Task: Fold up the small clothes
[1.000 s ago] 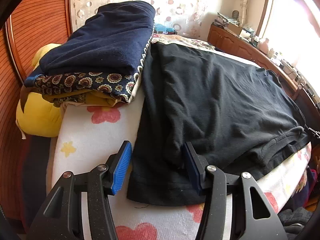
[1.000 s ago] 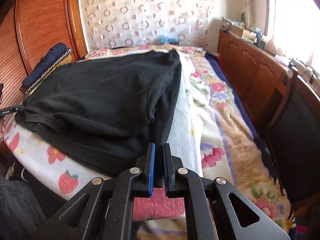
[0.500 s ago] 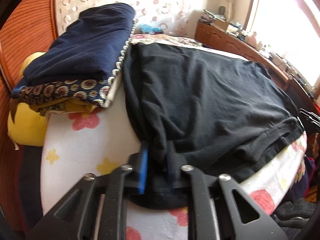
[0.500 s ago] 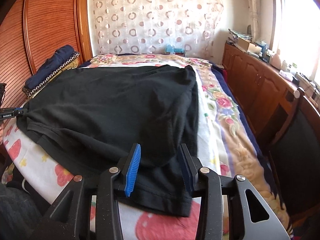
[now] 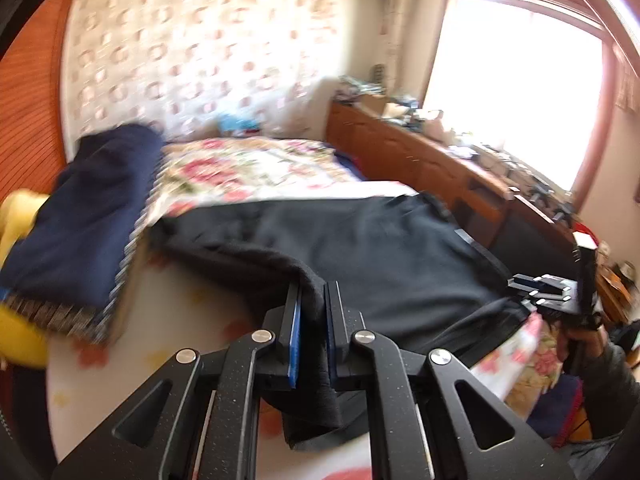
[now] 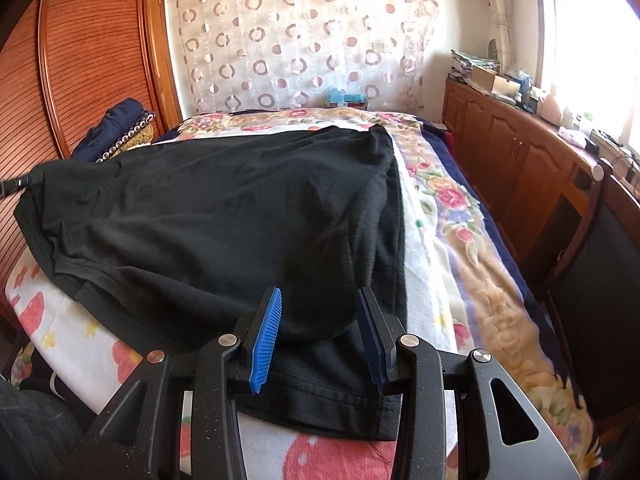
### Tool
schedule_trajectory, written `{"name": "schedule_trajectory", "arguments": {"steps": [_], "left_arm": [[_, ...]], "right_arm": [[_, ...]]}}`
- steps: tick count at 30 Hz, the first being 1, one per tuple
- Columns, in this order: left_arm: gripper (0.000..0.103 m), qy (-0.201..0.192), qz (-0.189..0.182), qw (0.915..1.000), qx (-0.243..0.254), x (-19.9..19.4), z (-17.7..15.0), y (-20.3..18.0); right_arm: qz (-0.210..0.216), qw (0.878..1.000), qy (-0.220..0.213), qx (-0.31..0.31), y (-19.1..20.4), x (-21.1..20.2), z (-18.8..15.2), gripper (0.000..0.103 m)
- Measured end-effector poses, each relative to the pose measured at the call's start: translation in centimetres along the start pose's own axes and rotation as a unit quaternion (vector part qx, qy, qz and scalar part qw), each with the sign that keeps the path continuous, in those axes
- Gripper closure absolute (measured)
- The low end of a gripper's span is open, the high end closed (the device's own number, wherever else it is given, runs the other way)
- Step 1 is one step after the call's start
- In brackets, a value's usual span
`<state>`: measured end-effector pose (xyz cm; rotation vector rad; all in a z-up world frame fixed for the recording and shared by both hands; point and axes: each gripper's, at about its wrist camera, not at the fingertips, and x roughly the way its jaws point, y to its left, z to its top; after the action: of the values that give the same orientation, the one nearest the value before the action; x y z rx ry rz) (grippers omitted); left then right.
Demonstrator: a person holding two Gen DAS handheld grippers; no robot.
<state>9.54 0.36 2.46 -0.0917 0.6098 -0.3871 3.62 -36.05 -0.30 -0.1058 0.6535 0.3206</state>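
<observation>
Left-wrist view, blurred: the left gripper (image 5: 311, 334) has its jaws clamped on a raised fold of the black garment (image 5: 384, 252), whose near-left edge is lifted off the bed (image 5: 248, 168). Right-wrist view: the right gripper (image 6: 320, 334) has its jaws apart over the garment's near hem, holding nothing. Folded navy cloth (image 5: 88, 208) lies just left of the garment. Bare floral bedding stretches far and right, toward the wooden cabinets (image 6: 520, 152).

garment (image 6: 224, 216) on bed (image 6: 440, 216), blankets (image 6: 120, 128) left
</observation>
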Motion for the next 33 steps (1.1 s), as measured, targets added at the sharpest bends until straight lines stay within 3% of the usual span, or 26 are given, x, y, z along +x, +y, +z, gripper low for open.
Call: {"name": "schedule_trajectory", "arguments": {"steps": [7, 13, 21, 23, 26, 33], "left_arm": [[0.092, -0.027, -0.056, 0.9966, 0.053, 1.7, 5.3, -6.5], [0.092, -0.023, -0.103, 0.9903, 0.090, 3.1, 8.4, -11.5], [0.092, 0.006, -0.148, 0.9829, 0.110, 3.9, 7.2, -16.4], [0.082, 0.033, -0.162, 0.9811, 0.101, 4.7, 6.7, -16.5], [0.062, 0.036, -0.146, 0.9823, 0.111, 4.7, 5.8, -16.4], [0.058, 0.020, -0.097, 0.9884, 0.115, 3.1, 4.6, -14.2]], "right_arm": [[-0.002, 1.000, -0.012, 0.005, -0.3, -1.1, -0.4, 0.063], [-0.004, 1.000, -0.026, 0.015, -1.1, -1.9, -0.7, 0.063], [-0.002, 0.999, -0.038, 0.021, -0.7, -3.0, -1.1, 0.063], [-0.002, 0.999, -0.039, 0.021, -0.7, -3.0, -1.3, 0.063], [-0.001, 0.999, -0.037, 0.024, -0.8, -2.8, -1.3, 0.063], [0.005, 0.999, -0.039, 0.014, 0.2, -2.4, -0.4, 0.063]]}}
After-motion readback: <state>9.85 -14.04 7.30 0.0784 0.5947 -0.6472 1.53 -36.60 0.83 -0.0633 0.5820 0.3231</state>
